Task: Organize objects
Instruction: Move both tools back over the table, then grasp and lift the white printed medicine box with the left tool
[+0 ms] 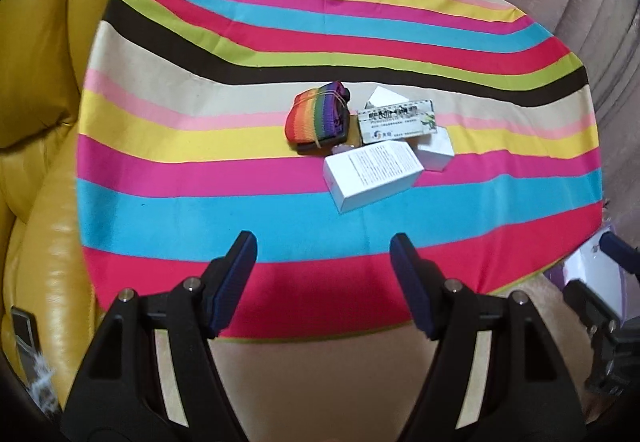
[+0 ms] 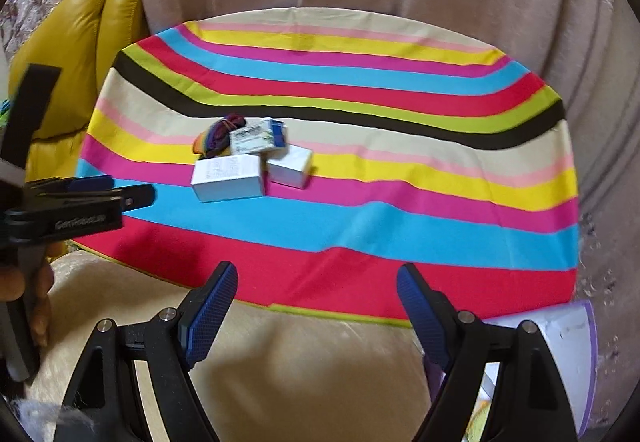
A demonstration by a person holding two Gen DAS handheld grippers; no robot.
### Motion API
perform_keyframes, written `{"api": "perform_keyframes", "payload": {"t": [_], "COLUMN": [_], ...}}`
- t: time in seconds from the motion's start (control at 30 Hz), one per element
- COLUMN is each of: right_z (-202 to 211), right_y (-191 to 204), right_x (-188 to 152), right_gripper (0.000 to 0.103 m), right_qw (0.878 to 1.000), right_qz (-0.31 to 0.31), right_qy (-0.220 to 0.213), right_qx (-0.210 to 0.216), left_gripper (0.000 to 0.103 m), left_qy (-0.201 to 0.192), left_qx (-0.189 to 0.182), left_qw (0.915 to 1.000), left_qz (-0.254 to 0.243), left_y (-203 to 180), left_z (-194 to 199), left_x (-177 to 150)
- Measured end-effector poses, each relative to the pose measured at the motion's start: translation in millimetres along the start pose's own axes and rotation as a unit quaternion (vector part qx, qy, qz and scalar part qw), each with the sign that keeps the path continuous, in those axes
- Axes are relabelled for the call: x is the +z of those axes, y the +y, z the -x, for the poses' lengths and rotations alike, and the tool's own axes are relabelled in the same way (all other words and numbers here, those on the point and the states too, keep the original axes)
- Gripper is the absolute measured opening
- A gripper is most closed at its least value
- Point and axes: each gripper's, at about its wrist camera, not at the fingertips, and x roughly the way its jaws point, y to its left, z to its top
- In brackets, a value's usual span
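A little pile of things is seen in the middle of the striped cloth (image 1: 160, 197). A rolled rainbow strap (image 1: 316, 115) is touching a printed box (image 1: 396, 121), and a big white box (image 1: 372, 175) and a small white box (image 1: 434, 149) are set just in front.

The left gripper (image 1: 323, 274) is held wide with nothing in it. The right gripper (image 2: 316, 306) is held wide and bare too.

The boxes are likely light, stiff and easy to crush, so the long sides should be pinched softly. The strap is likely soft and squashy, so it is best gripped across the middle.
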Motion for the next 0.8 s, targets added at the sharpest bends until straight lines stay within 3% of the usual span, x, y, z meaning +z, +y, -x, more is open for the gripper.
{"api": "perform_keyframes", "payload": {"t": [0.17,0.33,0.53,0.63,0.8], "right_z": [-14.0,-21.5,-35.2,-39.1,-47.4], "right_y": [5.3,1.5,-3.5,1.1,5.0], "right_x": [16.9,26.7,30.5,34.8,42.8], "right_gripper": [0.083,0.083,0.083,0.083,0.083], "right_qw": [1.000,1.000,1.000,1.000,1.000], "right_qz": [0.004,-0.005,-0.019,-0.014,-0.014], "right_qy": [-0.003,-0.007,0.003,0.002,0.000], "right_qx": [0.007,0.010,0.013,0.018,0.020], "left_gripper": [0.072,0.073,0.074,0.074,0.074], "left_qy": [-0.010,0.022,0.005,0.010,-0.012], "left_qx": [-0.027,-0.061,-0.058,-0.091,-0.122], "left_qw": [0.9996,0.9979,0.9973,0.9938,0.9919], "left_qz": [0.001,-0.005,0.043,0.063,-0.034], "left_y": [-2.2,-4.8,21.5,28.7,-10.7], "left_z": [-16.8,-46.6,-59.5,-65.4,-58.8], "left_x": [24.8,37.6,66.4,83.3,87.4]}}
